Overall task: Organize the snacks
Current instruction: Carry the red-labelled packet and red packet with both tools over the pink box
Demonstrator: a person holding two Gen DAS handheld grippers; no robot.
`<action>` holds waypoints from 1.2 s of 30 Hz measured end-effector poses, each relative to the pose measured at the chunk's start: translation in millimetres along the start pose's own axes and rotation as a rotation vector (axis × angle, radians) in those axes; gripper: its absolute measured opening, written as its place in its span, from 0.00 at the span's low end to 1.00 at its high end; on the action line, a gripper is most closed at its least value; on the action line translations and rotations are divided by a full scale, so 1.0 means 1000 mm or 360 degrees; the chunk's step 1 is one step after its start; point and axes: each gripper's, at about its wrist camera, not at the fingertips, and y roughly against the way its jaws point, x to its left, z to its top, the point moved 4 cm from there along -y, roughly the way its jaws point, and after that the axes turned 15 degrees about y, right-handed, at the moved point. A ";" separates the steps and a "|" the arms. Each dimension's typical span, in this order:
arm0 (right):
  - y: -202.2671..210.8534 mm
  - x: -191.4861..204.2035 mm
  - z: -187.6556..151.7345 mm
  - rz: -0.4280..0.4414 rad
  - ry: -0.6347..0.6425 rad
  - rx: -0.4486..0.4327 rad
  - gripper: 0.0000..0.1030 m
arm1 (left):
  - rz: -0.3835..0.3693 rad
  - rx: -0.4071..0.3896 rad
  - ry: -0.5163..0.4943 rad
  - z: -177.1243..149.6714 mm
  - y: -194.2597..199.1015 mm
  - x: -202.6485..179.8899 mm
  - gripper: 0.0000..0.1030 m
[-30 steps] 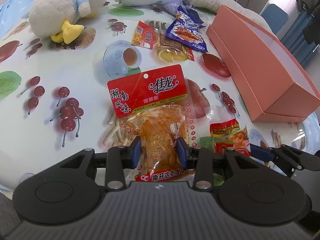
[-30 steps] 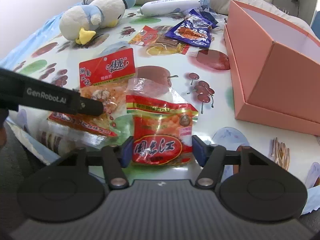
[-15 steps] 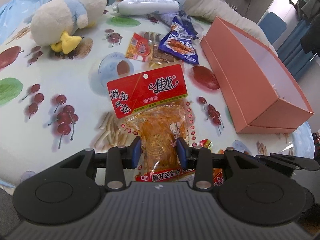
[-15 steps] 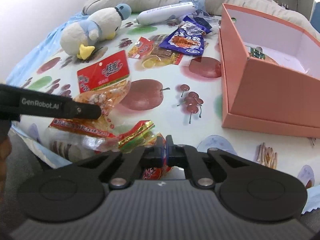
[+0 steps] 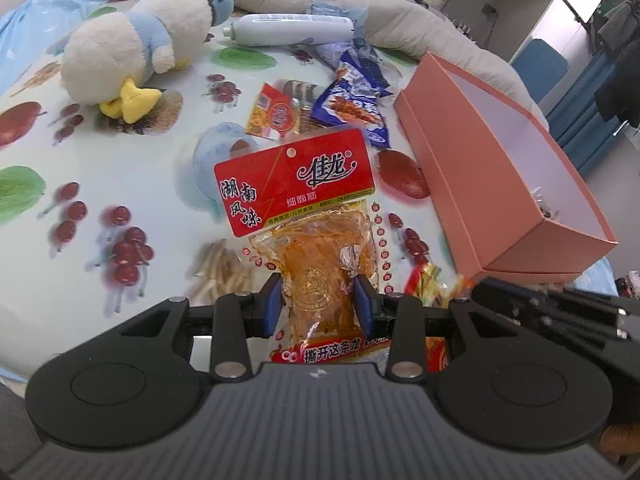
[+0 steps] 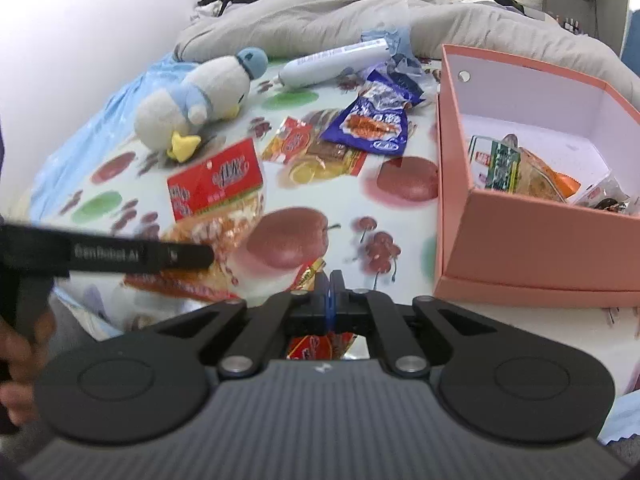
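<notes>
My left gripper (image 5: 318, 306) is shut on a red-topped packet of orange strips (image 5: 296, 184), held just above the fruit-print tablecloth (image 5: 120, 152). In the right wrist view the same packet (image 6: 216, 184) hangs from the left gripper's black finger (image 6: 188, 256). My right gripper (image 6: 330, 300) is shut on a small red and yellow snack packet (image 6: 320, 346), crumpled between the pads. That packet (image 5: 430, 284) also shows at the lower right of the left wrist view. The open pink box (image 6: 532, 240) stands to the right with several snacks (image 6: 520, 168) inside.
A plush penguin (image 5: 132, 52), a white bottle (image 5: 288, 30), a blue snack packet (image 5: 352, 108) and a small orange-red packet (image 5: 276, 116) lie farther back. A grey blanket (image 6: 320, 12) borders the far edge. A person's hand (image 6: 20, 360) holds the left gripper.
The right gripper closed on the small red and yellow packet and lifted it off the cloth. Both grippers rose, so the inside of the box came into view.
</notes>
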 end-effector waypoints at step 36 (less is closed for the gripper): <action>-0.039 -0.048 -0.067 0.0452 -0.0814 0.0220 0.44 | -0.0065 0.0121 -0.0108 -0.039 -0.048 -0.012 0.42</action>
